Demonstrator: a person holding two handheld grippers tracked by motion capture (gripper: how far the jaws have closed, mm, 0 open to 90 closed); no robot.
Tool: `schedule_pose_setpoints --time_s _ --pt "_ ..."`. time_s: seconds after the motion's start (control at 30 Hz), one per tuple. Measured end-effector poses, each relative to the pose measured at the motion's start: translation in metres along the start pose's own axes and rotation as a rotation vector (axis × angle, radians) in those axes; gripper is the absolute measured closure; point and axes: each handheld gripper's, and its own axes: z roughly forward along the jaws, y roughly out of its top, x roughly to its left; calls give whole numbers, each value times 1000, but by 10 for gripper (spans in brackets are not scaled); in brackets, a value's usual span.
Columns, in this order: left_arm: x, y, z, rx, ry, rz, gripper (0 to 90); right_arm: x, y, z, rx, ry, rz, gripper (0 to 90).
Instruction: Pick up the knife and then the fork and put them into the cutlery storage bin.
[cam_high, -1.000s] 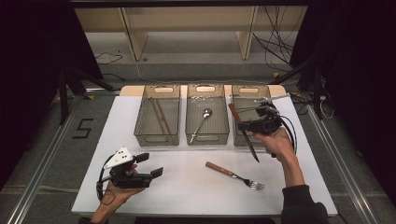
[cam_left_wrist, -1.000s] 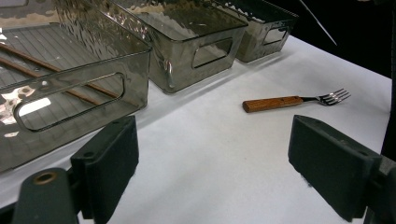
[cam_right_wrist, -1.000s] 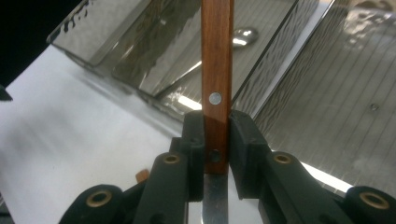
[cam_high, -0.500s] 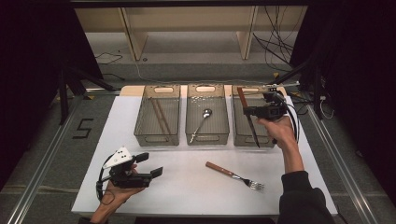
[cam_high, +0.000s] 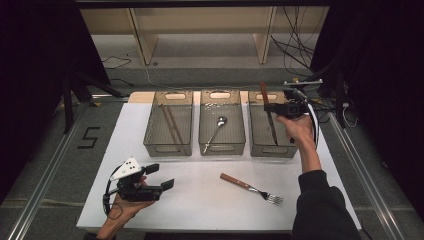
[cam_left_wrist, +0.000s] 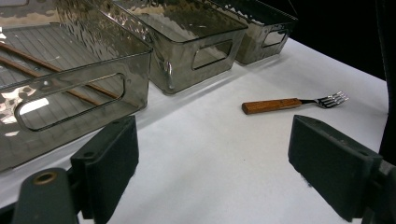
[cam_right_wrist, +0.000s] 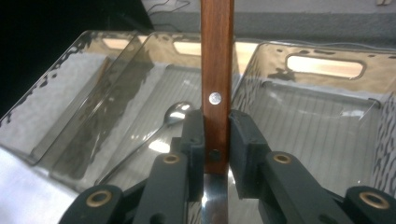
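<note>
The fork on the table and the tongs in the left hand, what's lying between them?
Nothing. In the high view the white table is bare between the left tongs and the fork; the left gripper view shows the same bare stretch.

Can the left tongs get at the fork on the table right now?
Probably yes. The left tongs are open and hold nothing, and the fork lies alone on bare white table, with nothing between them. The right tongs, shut on a knife, are away over the right bin.
</note>
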Motion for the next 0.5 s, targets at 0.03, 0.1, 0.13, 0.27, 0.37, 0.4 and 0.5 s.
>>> schedule_pose_setpoints --time_s 0.03,0.1,0.13,0.27,0.37,0.4,0.5 --pt "0 0 0 0 0 0 157 -1 0 1 -6 -5 4 777" --pt "0 0 0 0 -1 -1 157 -5 1 4 -17 -13 22 777" --pt "0 0 0 0 0 -1 157 -6 1 5 -18 -20 31 777" --pt "0 0 0 1 -1 0 157 -10 1 9 -28 -41 45 777" --pt "0 0 0 1 -2 0 157 -13 1 11 -34 -55 51 777" --pt "0 0 0 1 -2 0 157 -14 1 12 -32 -61 51 777" --pt "0 0 -1 1 -3 0 157 -18 1 13 -32 -90 50 777"
